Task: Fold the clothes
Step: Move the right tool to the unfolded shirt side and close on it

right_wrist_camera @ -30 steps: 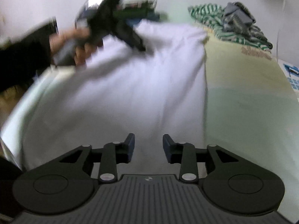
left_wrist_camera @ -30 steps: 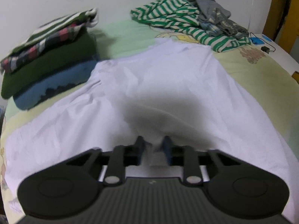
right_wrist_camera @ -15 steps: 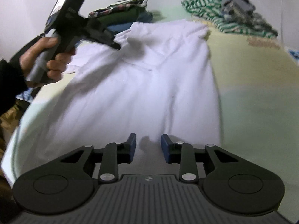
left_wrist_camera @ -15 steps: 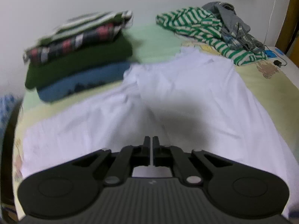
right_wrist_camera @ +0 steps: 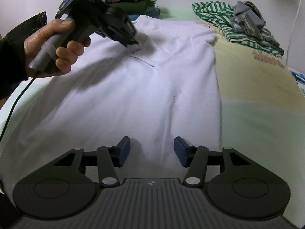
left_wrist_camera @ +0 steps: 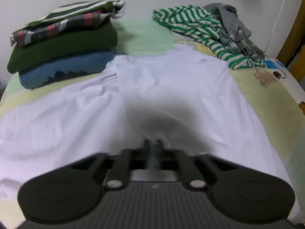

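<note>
Your left hand-held gripper (right_wrist_camera: 136, 43) is clamped on a pinch of the white shirt (right_wrist_camera: 133, 95) near its collar, your hand (right_wrist_camera: 51, 47) wrapped round the handle at ten o'clock in the right wrist view. The shirt lies spread across the bed (right_wrist_camera: 257, 105), one side folded over the middle. At eleven o'clock in the left wrist view sits a stack of folded clothes (left_wrist_camera: 63, 43) — at one o'clock, a green-striped garment (left_wrist_camera: 200, 30) heaped with a grey one (left_wrist_camera: 232, 24). Your right hand-held gripper (right_wrist_camera: 152, 150) hovers over the shirt's lower part, jaws wide apart, holding nothing.
</note>
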`<state>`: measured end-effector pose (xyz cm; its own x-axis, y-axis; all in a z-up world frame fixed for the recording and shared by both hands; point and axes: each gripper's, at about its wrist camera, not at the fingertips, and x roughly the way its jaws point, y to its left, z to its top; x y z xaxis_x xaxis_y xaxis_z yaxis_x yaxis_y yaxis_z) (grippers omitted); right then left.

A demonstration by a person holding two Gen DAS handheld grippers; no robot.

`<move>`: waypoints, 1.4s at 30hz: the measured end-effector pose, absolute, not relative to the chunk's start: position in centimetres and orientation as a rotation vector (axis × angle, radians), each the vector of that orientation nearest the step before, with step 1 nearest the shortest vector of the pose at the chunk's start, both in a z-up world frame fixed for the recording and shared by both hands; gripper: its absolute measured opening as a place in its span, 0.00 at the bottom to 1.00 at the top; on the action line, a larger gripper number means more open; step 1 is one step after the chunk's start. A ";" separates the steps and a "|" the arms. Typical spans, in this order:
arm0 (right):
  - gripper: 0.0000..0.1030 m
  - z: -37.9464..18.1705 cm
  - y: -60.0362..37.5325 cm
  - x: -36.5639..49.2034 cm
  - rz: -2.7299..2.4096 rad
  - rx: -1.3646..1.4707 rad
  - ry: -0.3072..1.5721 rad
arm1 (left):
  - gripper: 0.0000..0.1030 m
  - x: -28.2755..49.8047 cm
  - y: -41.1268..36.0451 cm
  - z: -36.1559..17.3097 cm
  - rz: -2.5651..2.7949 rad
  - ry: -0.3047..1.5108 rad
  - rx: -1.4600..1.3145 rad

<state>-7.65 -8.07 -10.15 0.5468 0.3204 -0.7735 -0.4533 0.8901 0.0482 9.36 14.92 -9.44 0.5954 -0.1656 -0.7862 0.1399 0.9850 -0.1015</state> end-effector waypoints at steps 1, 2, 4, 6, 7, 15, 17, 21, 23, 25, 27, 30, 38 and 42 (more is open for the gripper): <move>0.38 -9.9 -8.2 -7.5 0.462 -0.163 0.886 | 0.00 9.2 15.0 -9.3 -0.170 0.912 -0.034; 0.36 -9.3 -8.7 -7.1 0.462 -0.150 0.873 | 0.00 8.9 15.3 -9.2 -0.162 0.908 -0.042; 0.36 -7.6 -9.5 -5.7 0.469 -0.138 0.839 | 0.00 8.5 15.7 -8.9 -0.146 0.899 -0.059; 0.36 -5.5 -10.2 -3.7 0.488 -0.143 0.801 | 0.00 8.2 16.1 -8.8 -0.126 0.897 -0.078; 0.36 -4.5 -10.6 -2.7 0.498 -0.146 0.782 | 0.00 8.1 16.3 -9.0 -0.110 0.903 -0.089; 0.36 -1.5 -7.3 8.4 0.599 -0.308 0.701 | 0.00 7.1 17.5 -9.2 0.031 0.921 -0.149; 0.36 -1.6 -6.2 11.0 0.629 -0.300 0.712 | 0.00 6.6 18.1 -9.0 0.048 0.914 -0.187; 0.37 -2.7 -3.5 15.5 0.678 -0.244 0.732 | 0.31 5.7 18.0 -8.9 0.047 0.877 -0.288; 0.38 -3.3 -2.0 16.8 0.700 -0.193 0.743 | 0.53 5.7 17.0 -9.0 0.071 0.858 -0.282; 0.39 -4.2 -0.2 17.9 0.732 -0.153 0.752 | 0.53 5.8 15.9 -9.4 0.082 0.854 -0.259; 0.40 -5.0 1.5 18.4 0.738 -0.152 0.745 | 0.55 6.1 15.0 -9.9 0.091 0.860 -0.233; 0.41 -6.3 4.0 19.1 0.734 -0.140 0.754 | 0.55 6.3 14.6 -10.4 0.103 0.877 -0.235; 0.43 -8.2 5.4 20.1 0.723 -0.100 0.787 | 0.85 3.6 14.0 -8.8 0.079 0.809 -0.203; 0.21 -8.8 5.2 20.6 0.719 -0.088 0.790 | 0.75 4.8 13.2 -9.9 0.073 0.846 -0.162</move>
